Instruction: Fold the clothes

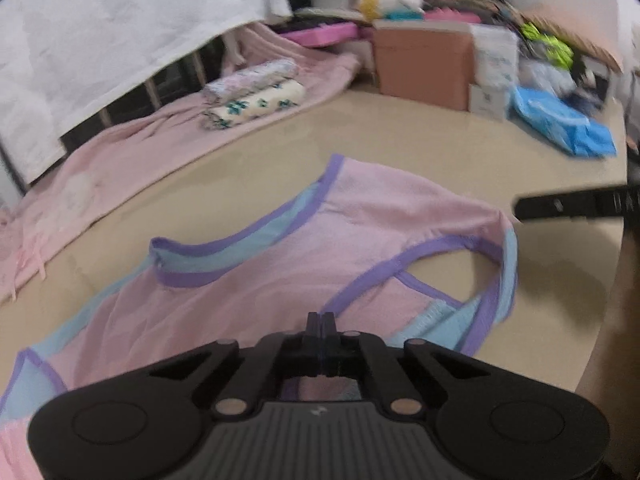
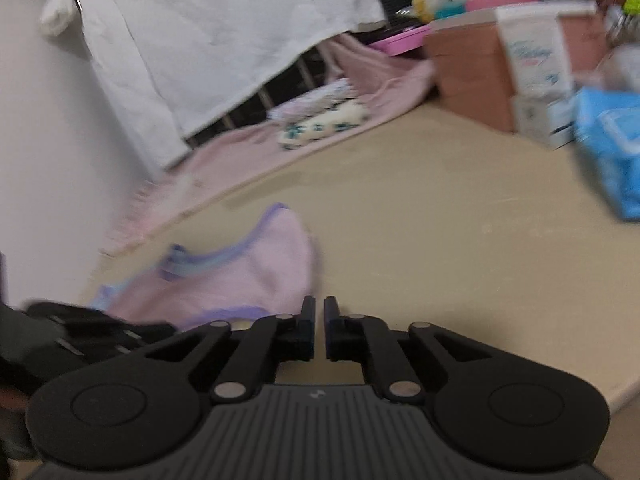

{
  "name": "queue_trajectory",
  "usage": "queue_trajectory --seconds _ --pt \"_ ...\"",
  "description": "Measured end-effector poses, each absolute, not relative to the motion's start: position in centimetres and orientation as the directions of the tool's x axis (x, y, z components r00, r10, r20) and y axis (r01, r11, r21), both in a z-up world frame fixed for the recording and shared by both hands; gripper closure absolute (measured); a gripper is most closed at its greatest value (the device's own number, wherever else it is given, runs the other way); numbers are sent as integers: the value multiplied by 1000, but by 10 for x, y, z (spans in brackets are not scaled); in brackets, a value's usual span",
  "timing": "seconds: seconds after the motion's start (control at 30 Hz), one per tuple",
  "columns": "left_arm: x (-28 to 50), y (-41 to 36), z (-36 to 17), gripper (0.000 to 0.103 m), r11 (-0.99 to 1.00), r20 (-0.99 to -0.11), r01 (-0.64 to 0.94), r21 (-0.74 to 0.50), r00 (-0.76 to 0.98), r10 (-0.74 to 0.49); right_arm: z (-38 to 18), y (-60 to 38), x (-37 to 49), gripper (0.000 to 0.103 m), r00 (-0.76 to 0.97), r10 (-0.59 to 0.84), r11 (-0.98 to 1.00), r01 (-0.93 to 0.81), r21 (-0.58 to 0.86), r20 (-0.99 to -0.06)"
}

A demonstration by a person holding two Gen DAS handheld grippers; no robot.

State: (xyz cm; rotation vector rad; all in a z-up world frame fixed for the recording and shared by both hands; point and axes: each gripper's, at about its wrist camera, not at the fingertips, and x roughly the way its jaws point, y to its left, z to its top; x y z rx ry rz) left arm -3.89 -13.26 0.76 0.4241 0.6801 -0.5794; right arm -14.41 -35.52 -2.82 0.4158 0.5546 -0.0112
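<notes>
A pink sleeveless top [image 1: 280, 264] with purple and pale-blue trim is spread flat on the beige tabletop [image 1: 400, 136]. In the left wrist view its long axis is seen to run from about 7 o'clock, where the hem end lies at the frame's edge, to about 1 o'clock, where the shoulder straps end.

The left tongs [image 1: 321, 322] are clenched, their tips pressed together low over the garment; fabric appears to be pinched between them near the lower edge of the right-hand armhole, though the contact itself is hidden by the tips.

The right tongs [image 2: 319, 308] are nearly closed, a narrow slit being left between the tips, and nothing is held in them. They are poised over bare tabletop, with the top lying just beside them at about 10 o'clock in the right wrist view. In the left wrist view the same tool [image 1: 568, 206] is seen at 3 o'clock, near the far shoulder strap but apart from it.

The left tongs are judged the nearer to the cloth. A fold across the long axis is probably being prepared, for which the strap end would have to be grasped by the right tongs.
</notes>
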Motion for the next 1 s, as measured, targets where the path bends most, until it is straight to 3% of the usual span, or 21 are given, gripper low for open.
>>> queue_trajectory --seconds 0.07,0.17,0.27,0.4,0.47,0.53,0.57,0.6,0.67,0.73,0.87,0.93,1.0 --pt "-41 -127 12 103 780 -673 604 168 648 -357 -22 -346 -151 95 871 73 941 102 324 -485" --pt "-43 -120 17 103 796 -661 585 154 660 -357 -6 -323 -148 94 892 167 967 -65 245 -421" --pt "-43 -116 15 103 796 -665 583 161 661 -349 -8 -290 -119 94 842 229 973 -209 97 -488" --pt "-51 -108 16 102 788 -661 593 165 659 -358 -32 -276 -84 91 786 119 972 -217 -90 -607" --pt "-54 -106 15 100 782 -655 600 168 661 -366 -34 -279 -80 84 783 143 971 -230 -68 -605" --pt "-55 -108 13 98 774 -654 608 176 660 -370 -35 -281 -77 84 779 160 968 -243 -57 -607" --pt "-56 -110 12 98 769 -654 613 180 659 -372 -35 -281 -75 88 776 164 967 -248 -55 -609" --pt "-57 -112 11 98 764 -653 618 185 658 -374 -35 -284 -71 103 770 177 970 -243 -26 -613" --pt "-59 -118 11 93 753 -644 624 208 667 -375 -31 -294 -66 103 743 234 968 -240 77 -627" --pt "-62 -124 11 79 741 -629 628 239 681 -374 -18 -301 -74 103 758 286 958 -239 158 -586" --pt "-63 -140 10 73 709 -618 645 286 689 -378 16 -306 -97 103 790 392 919 -310 243 -472" --pt "-62 -146 9 73 704 -624 649 289 685 -375 16 -298 -97 102 786 356 932 -339 128 -506" --pt "-59 -148 8 73 705 -635 652 278 676 -375 6 -291 -91 95 784 266 944 -329 -12 -560"
